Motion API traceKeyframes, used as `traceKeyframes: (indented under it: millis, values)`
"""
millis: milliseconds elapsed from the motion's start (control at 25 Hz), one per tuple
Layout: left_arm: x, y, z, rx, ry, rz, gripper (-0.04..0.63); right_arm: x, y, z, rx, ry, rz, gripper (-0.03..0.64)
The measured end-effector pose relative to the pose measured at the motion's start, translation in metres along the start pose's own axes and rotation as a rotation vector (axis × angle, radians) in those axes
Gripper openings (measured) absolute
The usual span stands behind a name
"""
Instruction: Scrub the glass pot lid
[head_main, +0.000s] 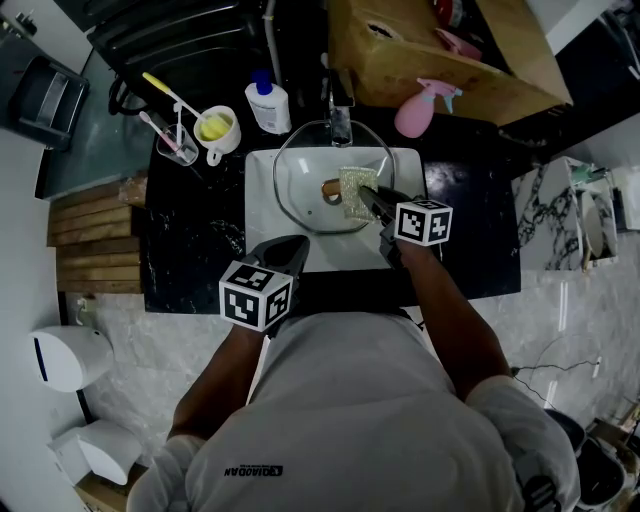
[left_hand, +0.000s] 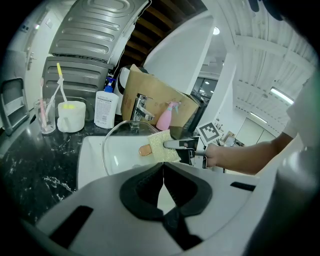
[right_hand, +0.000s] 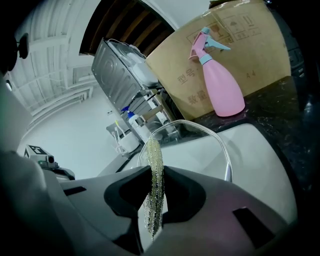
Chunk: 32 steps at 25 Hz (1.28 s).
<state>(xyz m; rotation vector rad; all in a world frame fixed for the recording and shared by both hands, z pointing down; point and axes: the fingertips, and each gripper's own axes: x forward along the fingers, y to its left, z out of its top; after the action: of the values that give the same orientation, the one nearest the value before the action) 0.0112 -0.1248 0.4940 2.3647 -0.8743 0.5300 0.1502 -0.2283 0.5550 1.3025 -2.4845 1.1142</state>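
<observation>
The glass pot lid (head_main: 305, 185) stands tilted in the white sink basin (head_main: 262, 215), and its brown knob (head_main: 330, 190) shows near the middle. My right gripper (head_main: 368, 197) is shut on a yellow-green scrub pad (head_main: 356, 192), which lies against the lid beside the knob. In the right gripper view the pad (right_hand: 153, 175) hangs edge-on between the jaws, with the lid's rim (right_hand: 220, 142) arching behind it. My left gripper (head_main: 298, 246) is at the lid's near rim. In the left gripper view its jaws (left_hand: 163, 170) are closed on a thin edge of the lid (left_hand: 112, 137).
A faucet (head_main: 340, 115) rises behind the basin. On the black counter (head_main: 190, 230) stand a mug with a toothbrush (head_main: 216, 130), a glass of brushes (head_main: 177, 143), a white bottle (head_main: 268, 105) and a pink spray bottle (head_main: 420, 110). A cardboard box (head_main: 440, 50) sits behind.
</observation>
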Motion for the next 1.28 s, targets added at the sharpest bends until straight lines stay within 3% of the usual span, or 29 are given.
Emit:
traceKeyframes:
  millis: [800,1280]
  values:
    - [-0.004,-0.002,0.001,0.023,-0.005,-0.038,0.015,-0.024,-0.003,0.007,-0.014,-0.052,-0.09,0.087]
    - [-0.018,0.005,0.003,0.037,-0.021,-0.067,0.015,-0.047,0.024,0.01,0.001,-0.132,-0.132,0.087]
